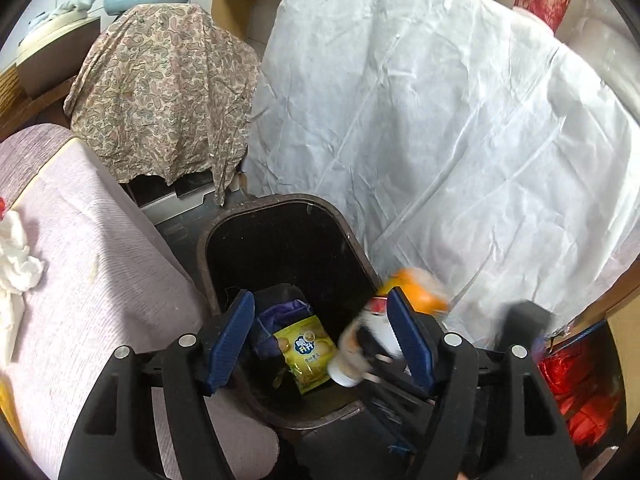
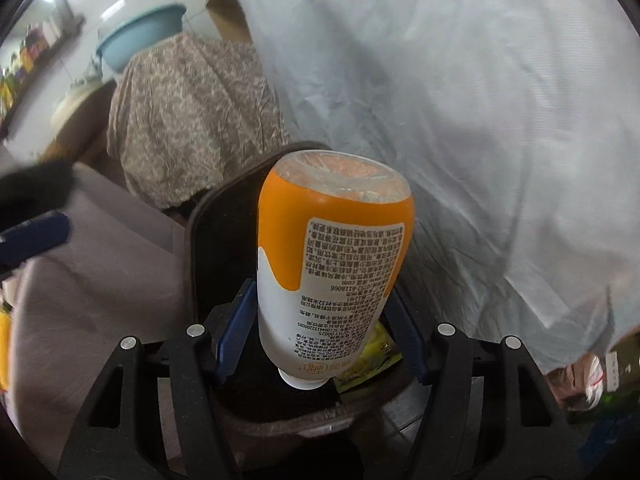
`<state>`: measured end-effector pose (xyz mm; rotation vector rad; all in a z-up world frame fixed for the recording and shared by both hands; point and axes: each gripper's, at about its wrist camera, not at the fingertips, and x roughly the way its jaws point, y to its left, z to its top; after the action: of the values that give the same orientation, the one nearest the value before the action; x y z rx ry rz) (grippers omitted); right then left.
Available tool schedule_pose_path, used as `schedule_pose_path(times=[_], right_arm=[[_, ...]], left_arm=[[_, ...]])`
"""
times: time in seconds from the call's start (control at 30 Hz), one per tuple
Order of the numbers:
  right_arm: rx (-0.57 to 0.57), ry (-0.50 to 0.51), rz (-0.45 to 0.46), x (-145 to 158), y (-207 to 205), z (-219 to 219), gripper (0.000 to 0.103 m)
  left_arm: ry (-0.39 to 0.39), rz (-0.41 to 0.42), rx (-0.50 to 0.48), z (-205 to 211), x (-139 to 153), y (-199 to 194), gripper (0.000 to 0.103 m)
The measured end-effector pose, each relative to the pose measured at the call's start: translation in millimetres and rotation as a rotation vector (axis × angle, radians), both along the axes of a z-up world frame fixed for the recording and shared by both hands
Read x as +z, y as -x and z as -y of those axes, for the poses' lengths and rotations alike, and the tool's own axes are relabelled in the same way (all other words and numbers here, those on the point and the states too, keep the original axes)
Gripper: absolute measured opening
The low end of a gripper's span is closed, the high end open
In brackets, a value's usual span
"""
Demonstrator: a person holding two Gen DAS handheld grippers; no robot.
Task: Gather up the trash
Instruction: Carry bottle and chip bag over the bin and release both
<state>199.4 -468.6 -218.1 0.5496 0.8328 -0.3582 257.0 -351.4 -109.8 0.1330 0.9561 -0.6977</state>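
A dark brown trash bin (image 1: pixel 280 216) stands on the floor between a sofa and a white sheet. Inside it lie a yellow snack packet (image 1: pixel 306 354) and a purple wrapper (image 1: pixel 280 312). My left gripper (image 1: pixel 320 340) is open and empty above the bin. My right gripper (image 2: pixel 320 328) is shut on an orange-and-white bottle (image 2: pixel 336 256), held cap-down over the bin (image 2: pixel 192 248). The bottle also shows, blurred, in the left wrist view (image 1: pixel 384 320). The yellow packet shows under it (image 2: pixel 376 356).
A lilac sofa (image 1: pixel 92 272) at the left carries crumpled white tissue (image 1: pixel 16 256). A white sheet (image 1: pixel 440 120) drapes the right side. A paisley cloth (image 1: pixel 164 92) covers something behind the bin. Red bags (image 1: pixel 580 392) lie at the right.
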Motion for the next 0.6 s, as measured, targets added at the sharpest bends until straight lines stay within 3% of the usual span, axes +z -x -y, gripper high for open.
schedule_pose_path(times=[0.2, 0.37, 0.6], right_arm=[[0.059, 0.044, -0.103, -26, -38, -17, 0.064], [0.053, 0.093, -0.118, -34, -43, -21, 0.068], [0.023, 0.053, -0.074, -20, -22, -25, 0.068]], left_arm=[[0.016, 0.019, -0.002, -10, 9, 6, 0.068], [0.036, 0.031, 0.000, -18, 17, 10, 0.069], [0.079, 0.028, 0.001, -38, 30, 21, 0.070]])
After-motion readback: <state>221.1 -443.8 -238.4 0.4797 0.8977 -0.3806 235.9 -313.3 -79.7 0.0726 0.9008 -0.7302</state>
